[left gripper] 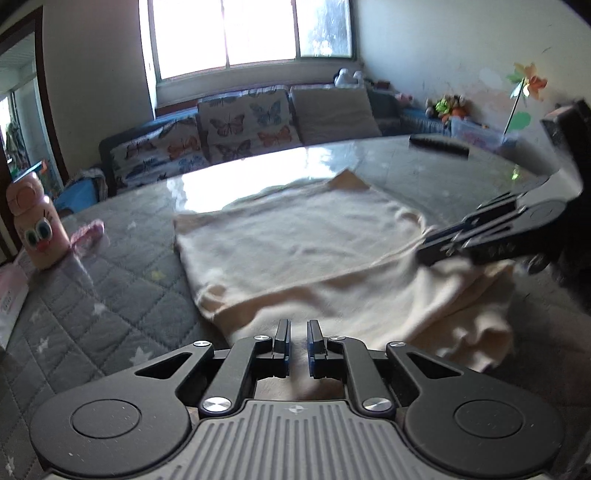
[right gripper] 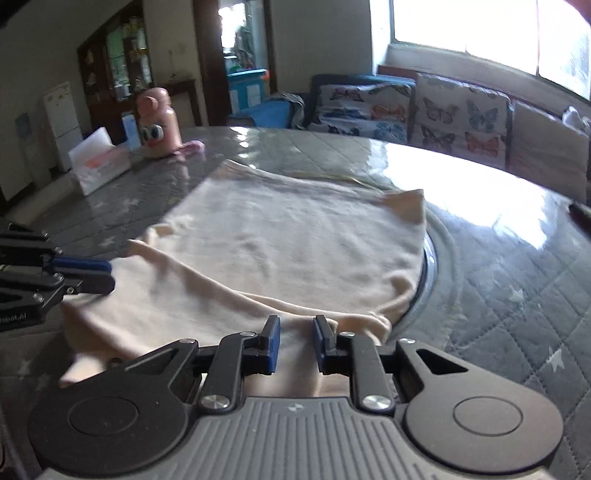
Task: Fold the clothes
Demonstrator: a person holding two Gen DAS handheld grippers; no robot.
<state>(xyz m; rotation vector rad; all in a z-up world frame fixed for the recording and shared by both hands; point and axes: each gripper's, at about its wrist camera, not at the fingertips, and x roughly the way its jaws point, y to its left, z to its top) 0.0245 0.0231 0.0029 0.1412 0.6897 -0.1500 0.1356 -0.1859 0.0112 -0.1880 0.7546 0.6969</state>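
While flat on table, cream garment [right gripper: 288,243] passes btwn right claw [right gripper: 296,345] fingers.

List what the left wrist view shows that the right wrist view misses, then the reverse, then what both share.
Only the left wrist view: a paper pinwheel by the wall and soft toys on the ledge.

Only the right wrist view: a dark cabinet, a white appliance and a white box on the table.

Both: the cream garment spread on the quilted table, the pink bottle, the butterfly cushions, the window, and both grippers, left and right, at the garment's near edge.
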